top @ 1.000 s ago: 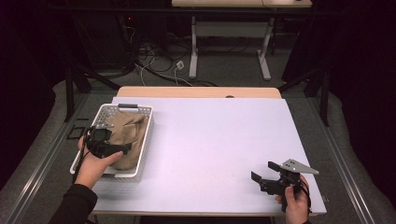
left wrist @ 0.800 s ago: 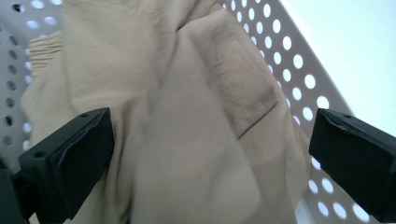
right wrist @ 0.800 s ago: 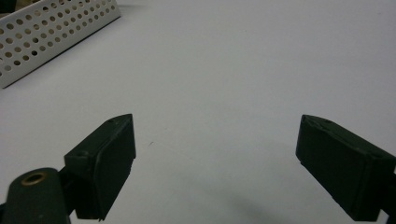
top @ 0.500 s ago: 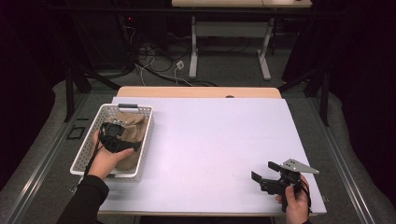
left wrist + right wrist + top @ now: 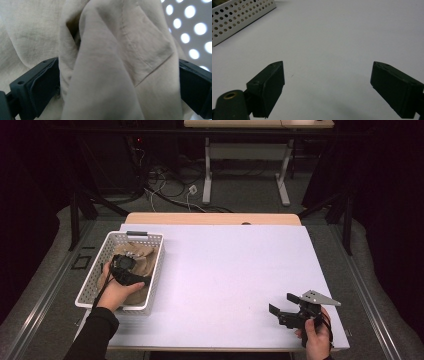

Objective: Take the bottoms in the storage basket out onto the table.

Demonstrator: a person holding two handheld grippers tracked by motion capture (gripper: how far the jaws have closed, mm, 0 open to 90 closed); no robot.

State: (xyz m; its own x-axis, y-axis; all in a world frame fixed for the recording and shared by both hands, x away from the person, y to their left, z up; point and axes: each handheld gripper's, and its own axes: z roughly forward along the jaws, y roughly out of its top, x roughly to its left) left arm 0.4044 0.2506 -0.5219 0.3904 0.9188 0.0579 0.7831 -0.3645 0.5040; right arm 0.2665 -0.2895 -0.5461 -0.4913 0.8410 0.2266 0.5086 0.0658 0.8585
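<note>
No words, numbers, labels or signs can be read anywhere here. The beige cloth (image 5: pixel 112 62) is plain, with only seams on it. The white basket (image 5: pixel 98 270) has only round holes in its walls. The pale surface (image 5: pixel 235 270) beside the basket is bare of any print.

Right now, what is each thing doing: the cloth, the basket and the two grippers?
Beige cloth: crumpled, lying in the basket, a fold between the left gripper's jaws.
White perforated basket: upright on the table's left side, holding the cloth.
Left gripper: down in the basket, jaws either side of the fold.
Right gripper: open, nothing between its jaws, above the white tabletop.
</note>
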